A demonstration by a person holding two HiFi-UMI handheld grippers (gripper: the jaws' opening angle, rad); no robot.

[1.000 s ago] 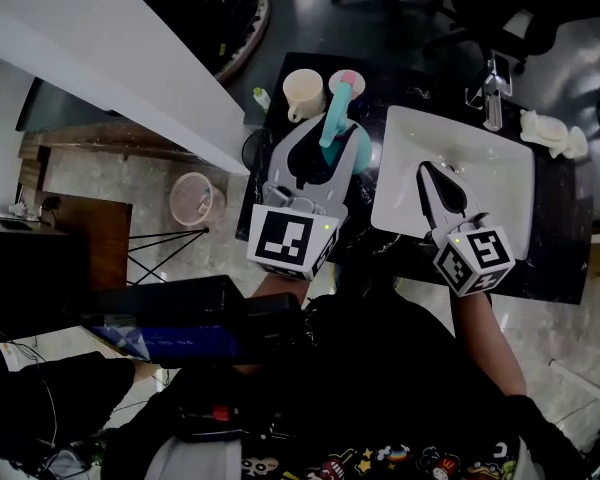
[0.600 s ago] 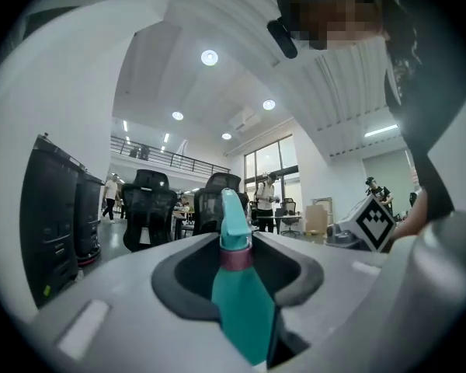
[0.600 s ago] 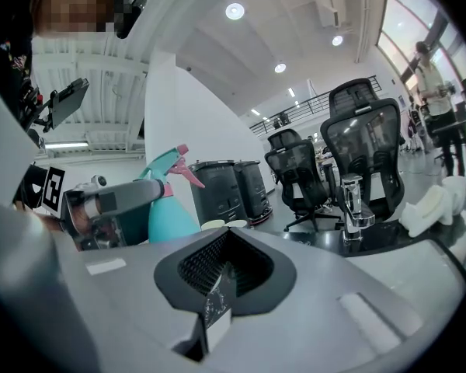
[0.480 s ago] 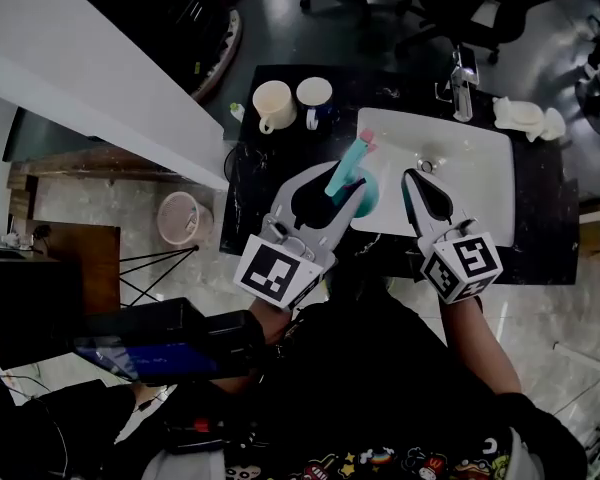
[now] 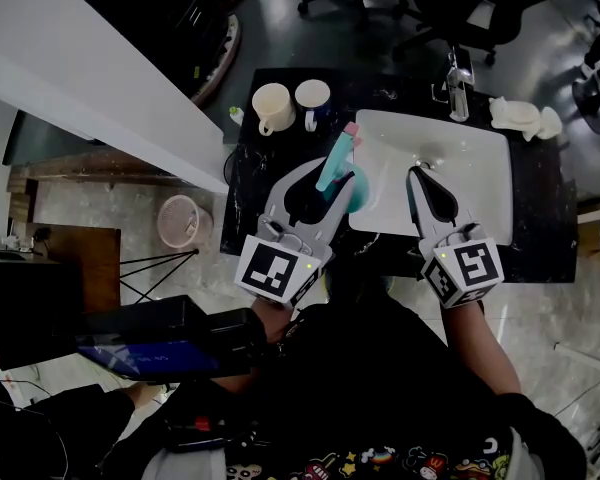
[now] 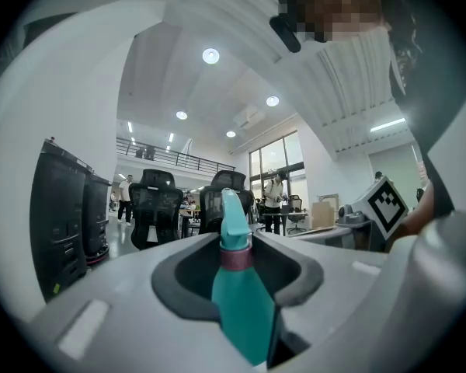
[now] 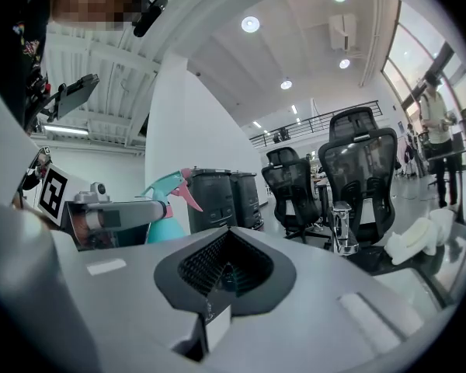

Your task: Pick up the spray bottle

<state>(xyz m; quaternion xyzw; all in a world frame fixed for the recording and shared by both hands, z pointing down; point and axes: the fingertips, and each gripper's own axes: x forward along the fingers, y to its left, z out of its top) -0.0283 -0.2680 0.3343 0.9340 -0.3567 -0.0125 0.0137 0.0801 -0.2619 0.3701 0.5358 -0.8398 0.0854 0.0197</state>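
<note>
Okay, my left claw (image 5: pixel 340 174) squeezes the teal spray bottle (image 6: pixel 241 301) low on its body, keeping it nozzle-up by the sink (image 5: pixel 480 168) rim; my right claw (image 5: pixel 419 181), jaws together, holds nothing.

The sink (image 5: pixel 480 183) bowl lies open beneath the right tongs (image 5: pixel 417 174). At its far edge the faucet (image 5: pixel 458 86) stands in the way, and a cream mug (image 5: pixel 272 106) and a white mug (image 5: pixel 313 95) crowd the bench's (image 5: pixel 248 183) far left corner.
</note>
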